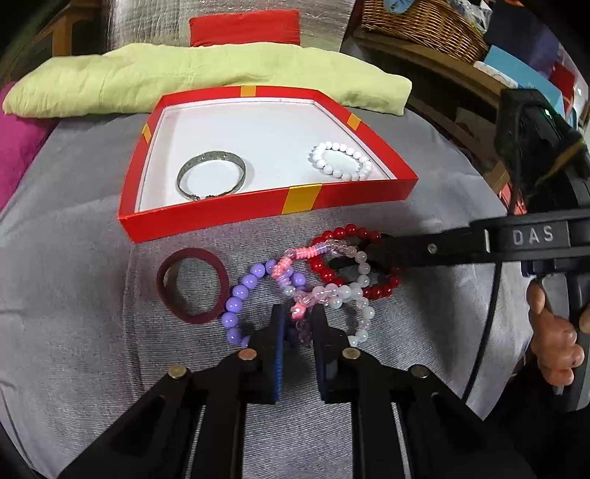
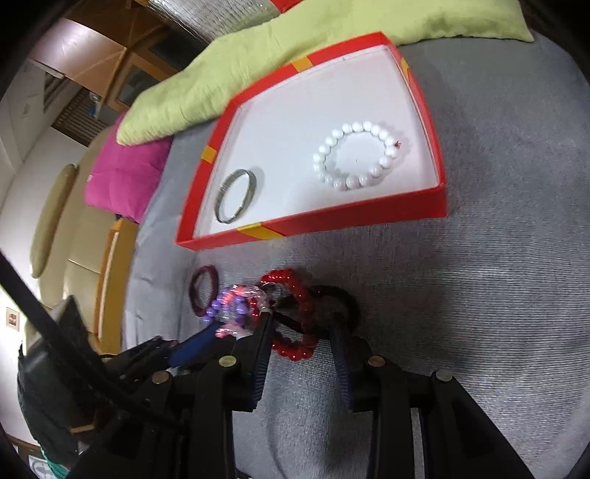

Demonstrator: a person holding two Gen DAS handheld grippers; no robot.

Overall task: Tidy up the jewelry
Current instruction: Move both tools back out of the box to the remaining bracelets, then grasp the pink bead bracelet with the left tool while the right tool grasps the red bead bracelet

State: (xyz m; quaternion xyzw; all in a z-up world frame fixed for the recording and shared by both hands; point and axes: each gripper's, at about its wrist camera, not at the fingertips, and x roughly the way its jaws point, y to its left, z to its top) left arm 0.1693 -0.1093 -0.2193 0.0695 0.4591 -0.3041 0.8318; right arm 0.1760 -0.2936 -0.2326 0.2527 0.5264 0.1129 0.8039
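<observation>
A red box [image 1: 221, 221] [image 2: 368, 217] with a white floor holds a silver bangle [image 1: 211, 174] [image 2: 236, 200] and a white bead bracelet [image 1: 341, 161] [image 2: 356, 156]. In front of it lie a tangle of purple [image 1: 239, 294], pink-white [image 1: 350, 294] and red bead bracelets [image 1: 332, 235] [image 2: 295, 317], and a maroon band [image 1: 191, 285] [image 2: 201, 291]. My left gripper [image 1: 298, 317] is open, its fingers straddling the pink-purple beads. My right gripper [image 2: 302, 320] [image 1: 372, 258] is open around the red bracelet.
Everything lies on a grey cloth [image 1: 92, 350]. A lime cushion [image 1: 202, 73] and a magenta cushion [image 2: 125, 177] sit behind the box. A wicker basket [image 1: 424, 25] stands on shelves at the back right.
</observation>
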